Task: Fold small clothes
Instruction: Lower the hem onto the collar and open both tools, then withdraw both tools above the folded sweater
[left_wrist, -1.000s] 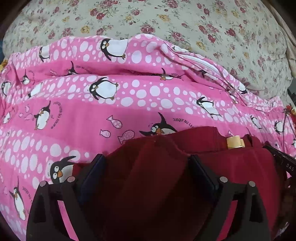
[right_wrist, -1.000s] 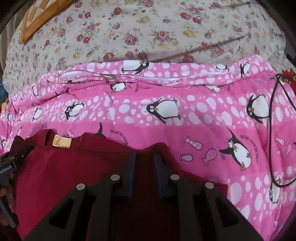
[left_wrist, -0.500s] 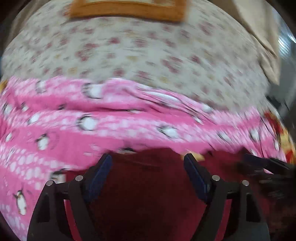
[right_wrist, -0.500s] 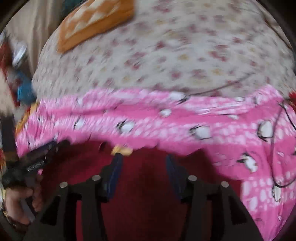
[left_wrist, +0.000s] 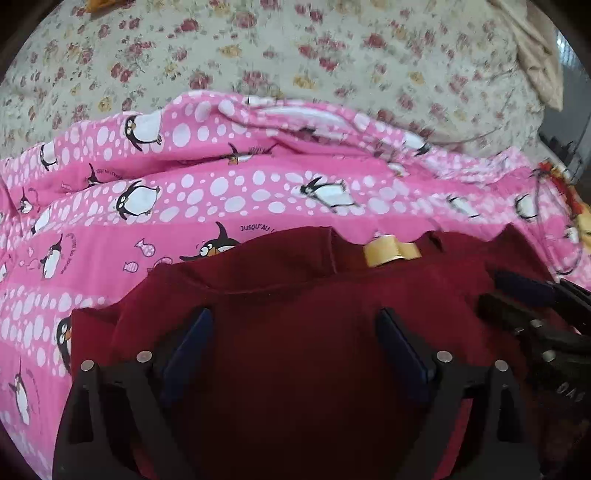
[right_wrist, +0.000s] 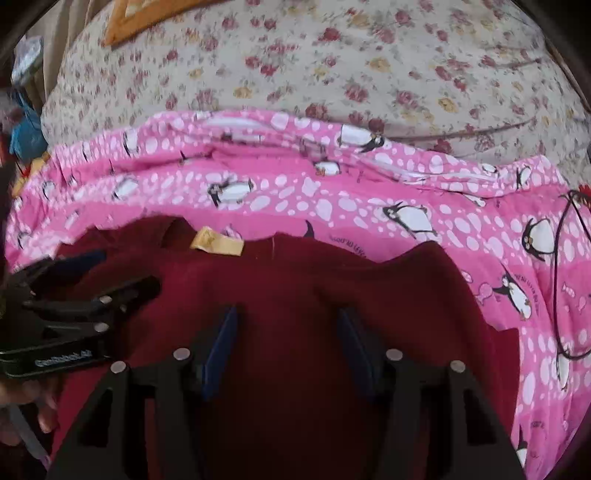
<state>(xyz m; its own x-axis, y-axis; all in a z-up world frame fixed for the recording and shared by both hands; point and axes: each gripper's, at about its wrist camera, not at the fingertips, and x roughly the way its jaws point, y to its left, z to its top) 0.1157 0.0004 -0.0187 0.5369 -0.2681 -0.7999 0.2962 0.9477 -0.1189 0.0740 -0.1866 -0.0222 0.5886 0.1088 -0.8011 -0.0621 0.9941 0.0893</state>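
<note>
Maroon garment lies under both grippers; left gripper gapes wide, right gripper has just opened halfway, neither gripping. Pinch 2 matching edges, fold evenly.

The right gripper, whose blue fingers stood almost together over the dark red garment a second ago, has just been opening; its jaws now stand clearly apart with the cloth lying loose under them, not pinched. The left gripper narrowed a little and has just been opening again, wide over the same cloth. Both views have shifted, so the garment's gold label and far hem now show in full.
</note>
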